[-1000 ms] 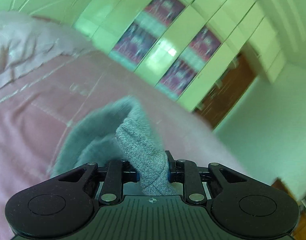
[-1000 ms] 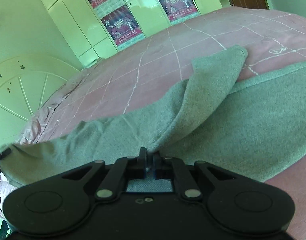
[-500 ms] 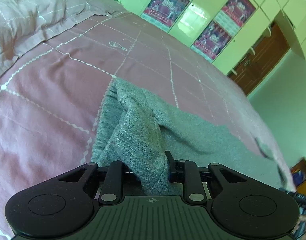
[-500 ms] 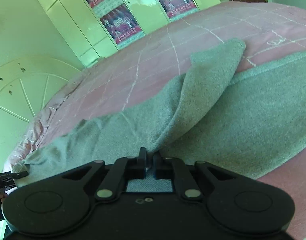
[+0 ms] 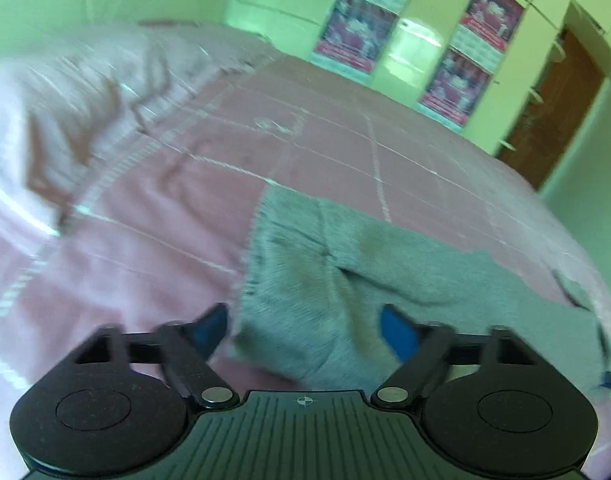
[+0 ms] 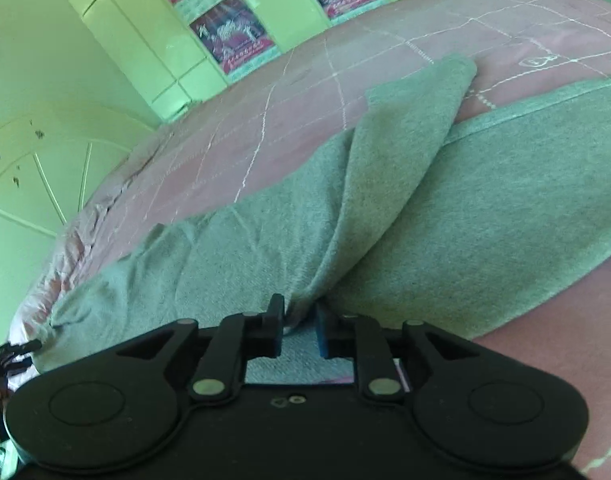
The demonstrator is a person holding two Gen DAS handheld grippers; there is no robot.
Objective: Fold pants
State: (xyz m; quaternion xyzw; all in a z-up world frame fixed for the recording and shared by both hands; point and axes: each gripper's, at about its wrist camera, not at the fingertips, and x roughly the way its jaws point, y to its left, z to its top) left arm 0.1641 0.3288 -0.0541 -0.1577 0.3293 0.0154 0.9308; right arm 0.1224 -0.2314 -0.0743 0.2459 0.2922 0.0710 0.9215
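Left wrist view, sharpness: blurred throughout; fine detail not readable.
Pillow (image 5: 77, 120): pale pink, upper left of the frame, lying on the bed.
Bed (image 5: 177, 208): pink cover with thin white grid lines, filling the middle of both views.
Left hand-held gripper (image 5: 303, 326): bottom centre; jaws spread wide, blue pads showing on both sides. Grey cloth lies in the gap between them, and neither pad is pressed against it.
Pants (image 5: 345, 264): grey knit, spread on the bed from centre to the right edge; one bunched end reaches down between the left jaws.
Cupboards (image 5: 421, 28): pale green doors along the top of the frame, carrying red posters (image 5: 359, 24).
Door (image 5: 553, 108): brown wood, upper right.
Right wrist view, headboard (image 6: 33, 176): pale green with radiating ribs, left edge of the frame.
Pants, right wrist view (image 6: 505, 208): lying flat across centre and right, with a flap folded up toward the top centre.
Right hand-held gripper (image 6: 299, 326): bottom centre; jaws nearly together with a narrow gap, a fold of the grey cloth pinched between them.
Posters, right wrist view (image 6: 233, 36): upper centre, on the cupboard doors.
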